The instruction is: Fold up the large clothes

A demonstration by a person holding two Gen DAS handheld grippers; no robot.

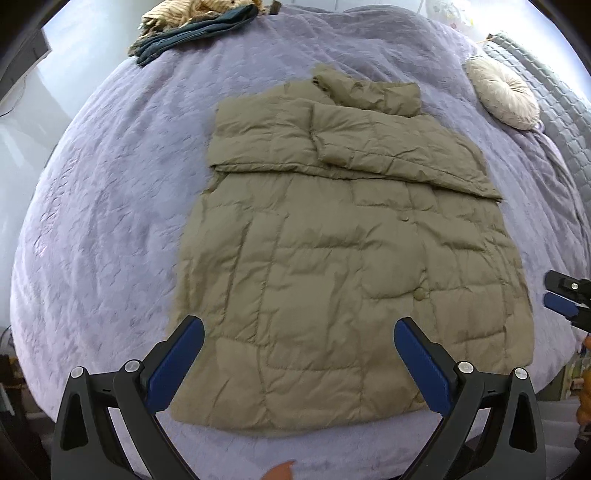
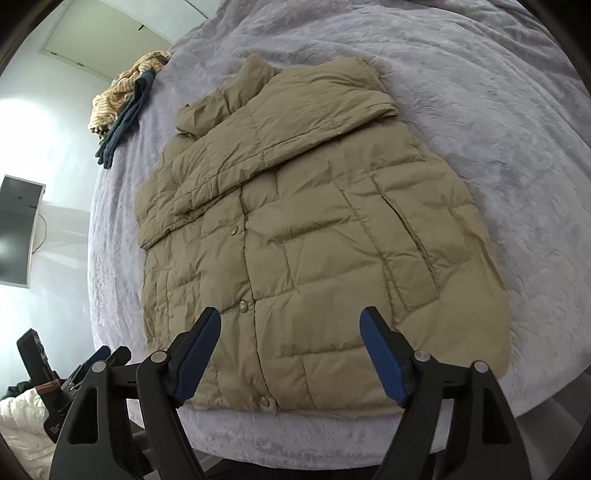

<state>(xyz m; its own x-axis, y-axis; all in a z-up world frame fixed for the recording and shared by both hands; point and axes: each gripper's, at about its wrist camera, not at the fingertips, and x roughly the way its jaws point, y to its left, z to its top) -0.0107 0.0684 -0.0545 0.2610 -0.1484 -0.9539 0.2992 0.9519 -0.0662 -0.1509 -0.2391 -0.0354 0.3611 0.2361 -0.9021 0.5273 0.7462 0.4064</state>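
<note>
Lavender quilted bed [image 1: 110, 192] holds a puffy olive quilted jacket [image 1: 332, 277]; the left claw [image 1: 299, 354] and right claw [image 2: 290, 345] gape wide and empty, and slippery padding could spring unfolded.

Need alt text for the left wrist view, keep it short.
A tan quilted puffer jacket lies flat on a lavender bedspread, its sleeves folded across the chest. The left tongs hang open above its hem, holding nothing; a round cream cushion and piled clothes sit at the far edge.
</note>
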